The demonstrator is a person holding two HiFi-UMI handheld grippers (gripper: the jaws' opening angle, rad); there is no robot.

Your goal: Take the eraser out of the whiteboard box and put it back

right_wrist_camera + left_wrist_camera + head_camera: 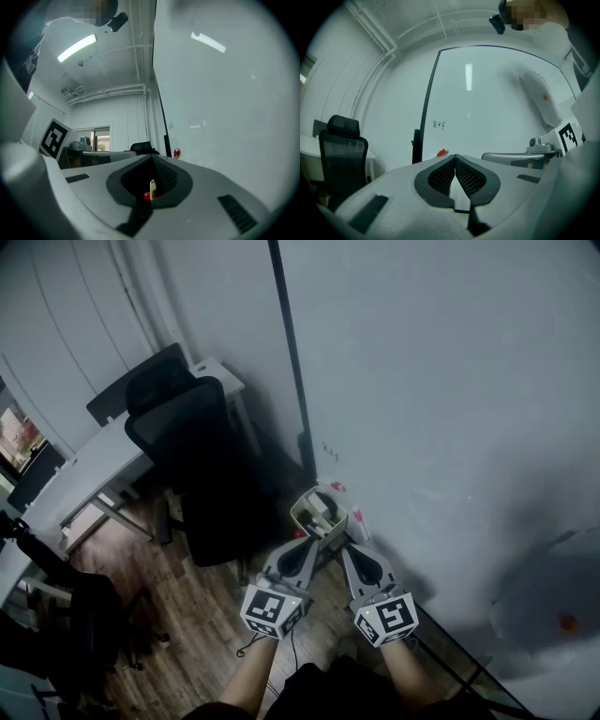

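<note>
The whiteboard box [319, 512], a pale open tray with dark items inside, hangs at the lower left corner of the whiteboard [450, 399]. I cannot pick out the eraser among them. My left gripper [315, 544] points at the box from just below it, its jaws shut and empty; in the left gripper view its mesh pads [455, 157] meet at the tip. My right gripper [347, 546] lies beside it, also just short of the box, with its jaws [152, 158] shut on nothing. A small red thing [357, 516] sits on the board next to the box.
A black office chair [202, 456] stands close to the left of the box, with a white desk [94, 465] behind it. The board's dark frame edge [292, 362] runs up from the box. Wooden floor [187, 615] lies below.
</note>
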